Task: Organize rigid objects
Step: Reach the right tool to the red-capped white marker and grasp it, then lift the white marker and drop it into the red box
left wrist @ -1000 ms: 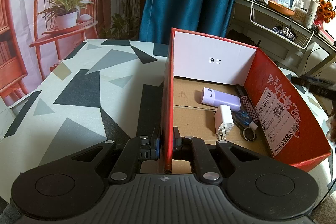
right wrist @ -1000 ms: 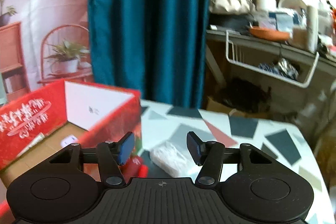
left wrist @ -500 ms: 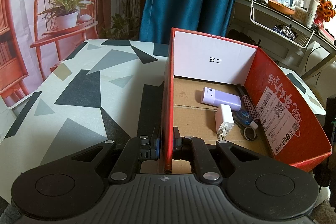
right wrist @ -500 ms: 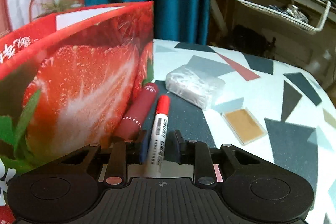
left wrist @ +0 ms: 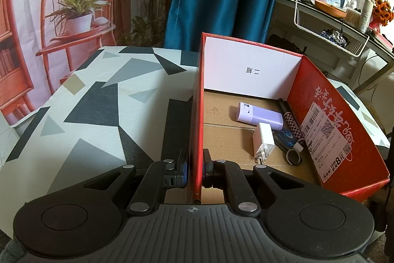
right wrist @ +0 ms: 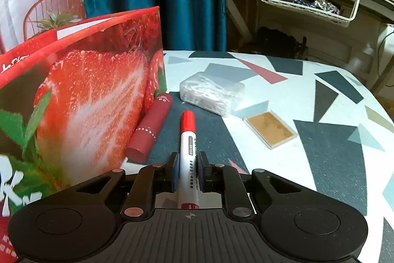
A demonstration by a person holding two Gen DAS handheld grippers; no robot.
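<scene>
A red strawberry-print carton stands open on the patterned table. My left gripper is shut on its near left wall. Inside lie a lilac power bank, a white charger plug, a checkered pen and a blue tape dispenser. In the right wrist view the carton's outer side fills the left. A white marker with a red cap lies on the table, cap pointing away. My right gripper is low over it, its jaws closing, and both pads touch the barrel.
A dark red tube lies against the carton, just left of the marker. Beyond are a clear plastic box and a flat amber case. The table edge curves away on the right; a cluttered shelf and teal curtain stand behind.
My right gripper came down beside the carton onto the marker and its jaws narrowed from wide apart to touching the barrel. The left gripper and the carton have not moved.
</scene>
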